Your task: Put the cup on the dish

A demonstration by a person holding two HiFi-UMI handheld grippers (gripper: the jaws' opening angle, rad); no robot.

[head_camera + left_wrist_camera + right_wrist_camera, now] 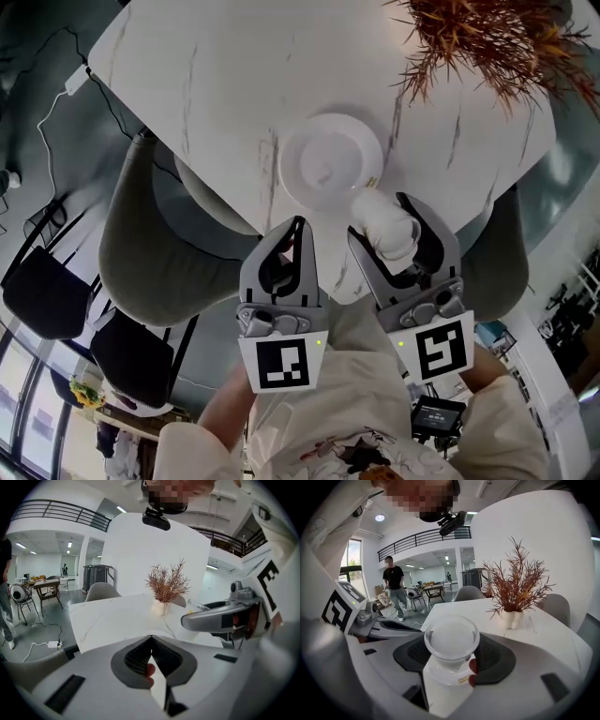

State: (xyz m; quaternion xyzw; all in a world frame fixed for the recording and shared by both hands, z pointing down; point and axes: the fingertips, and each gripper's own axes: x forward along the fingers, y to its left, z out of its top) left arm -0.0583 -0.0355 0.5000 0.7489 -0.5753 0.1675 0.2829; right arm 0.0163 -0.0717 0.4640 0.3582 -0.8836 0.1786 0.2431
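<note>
1. The white dish point(323, 141) sits on the marble tabletop point(216, 66)
2. The right gripper point(380, 216) has its jaws spread wide and clamped on either side of the white cup point(389, 232); the cup is at the dish's near right rim, not over its middle
3. The left gripper point(300, 230) is just on the near side of the dish, with its jaws pressed together and nothing between them
4. A dried reddish plant point(487, 37) stands beyond the dish, to its right
</note>
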